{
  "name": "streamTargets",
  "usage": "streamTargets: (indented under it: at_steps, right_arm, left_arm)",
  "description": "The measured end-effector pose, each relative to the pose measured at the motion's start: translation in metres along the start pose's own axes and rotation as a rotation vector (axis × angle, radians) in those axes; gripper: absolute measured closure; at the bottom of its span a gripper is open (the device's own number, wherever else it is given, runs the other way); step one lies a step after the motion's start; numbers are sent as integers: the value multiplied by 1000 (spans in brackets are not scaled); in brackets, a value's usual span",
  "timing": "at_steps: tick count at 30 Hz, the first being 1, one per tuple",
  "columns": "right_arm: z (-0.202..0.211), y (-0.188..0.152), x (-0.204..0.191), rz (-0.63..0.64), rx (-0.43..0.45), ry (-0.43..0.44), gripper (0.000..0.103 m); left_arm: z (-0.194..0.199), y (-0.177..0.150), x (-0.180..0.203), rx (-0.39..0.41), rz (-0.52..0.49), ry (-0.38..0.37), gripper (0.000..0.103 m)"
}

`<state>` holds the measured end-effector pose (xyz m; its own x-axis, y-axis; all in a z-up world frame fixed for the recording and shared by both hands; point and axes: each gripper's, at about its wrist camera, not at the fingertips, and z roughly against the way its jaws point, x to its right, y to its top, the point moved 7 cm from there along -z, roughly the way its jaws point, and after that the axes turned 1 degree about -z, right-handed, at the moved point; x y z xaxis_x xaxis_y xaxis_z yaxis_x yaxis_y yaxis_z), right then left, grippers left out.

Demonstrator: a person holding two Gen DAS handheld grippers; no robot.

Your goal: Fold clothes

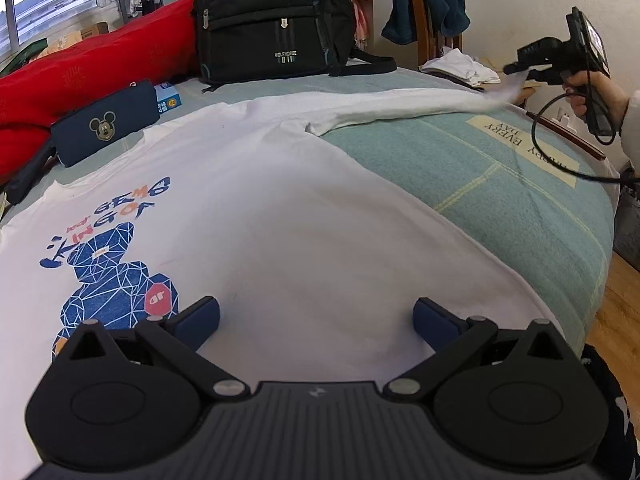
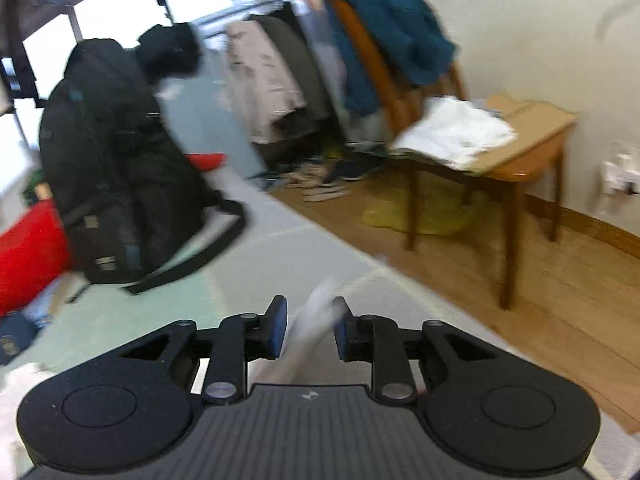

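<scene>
1. Here we see a white T-shirt (image 1: 288,216) spread flat on a bed (image 1: 500,184) with a pale green cover, its blue bear print (image 1: 116,276) at about nine o'clock in the left wrist view.
2. Our left gripper (image 1: 316,320) hovers just over the shirt's lower part with its jaws wide apart and nothing between them.
3. One long sleeve (image 1: 400,106) stretches toward two o'clock, where our right gripper (image 1: 516,68) holds its blurred end up off the bed.
4. In the right wrist view, the right gripper (image 2: 310,328) stands at a narrow gap with white sleeve cloth (image 2: 312,320) between its blue pads (image 2: 280,326); blur keeps us from telling whether both pads press on it.
5. A black backpack (image 1: 272,20) stands at twelve o'clock on the bed, with a red pillow (image 1: 92,68) and a dark pouch (image 1: 104,128) at ten o'clock.
6. A wooden chair (image 2: 500,152) beside the bed carries folded white clothes (image 2: 456,132) and a teal jacket (image 2: 392,36).
</scene>
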<state>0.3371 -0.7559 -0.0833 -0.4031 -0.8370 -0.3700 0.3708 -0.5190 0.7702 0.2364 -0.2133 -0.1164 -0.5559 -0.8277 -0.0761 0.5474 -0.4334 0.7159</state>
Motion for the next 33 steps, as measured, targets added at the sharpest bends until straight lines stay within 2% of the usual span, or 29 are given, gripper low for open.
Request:
streamTargets:
  at_steps: [3, 7, 12, 18, 23, 28, 30, 33]
  right_arm:
    - [5, 7, 12, -42, 9, -21, 74]
    - [12, 7, -13, 34, 2, 13, 72]
    - [-3, -11, -92, 182, -108, 149, 69]
    - [-26, -63, -218, 382, -274, 328, 66]
    - [-45, -89, -313, 559, -293, 374, 66]
    - [-81, -103, -353, 603, -314, 339, 66]
    - [-91, -108, -358, 590, -349, 380, 66]
    - [-95, -117, -373, 581, -403, 490, 66]
  left_arm:
    - [1, 0, -1, -1, 2, 0, 1]
    - [4, 2, -2, 1, -9, 14, 1]
    - [12, 4, -18, 4, 18, 69, 1]
    - [19, 2, -47, 5, 52, 149, 1]
    - [20, -6, -67, 4, 100, 164, 1]
    - [19, -16, -79, 4, 143, 145, 1]
    - [18, -19, -81, 7, 157, 130, 1]
    - [17, -22, -83, 15, 171, 115, 1]
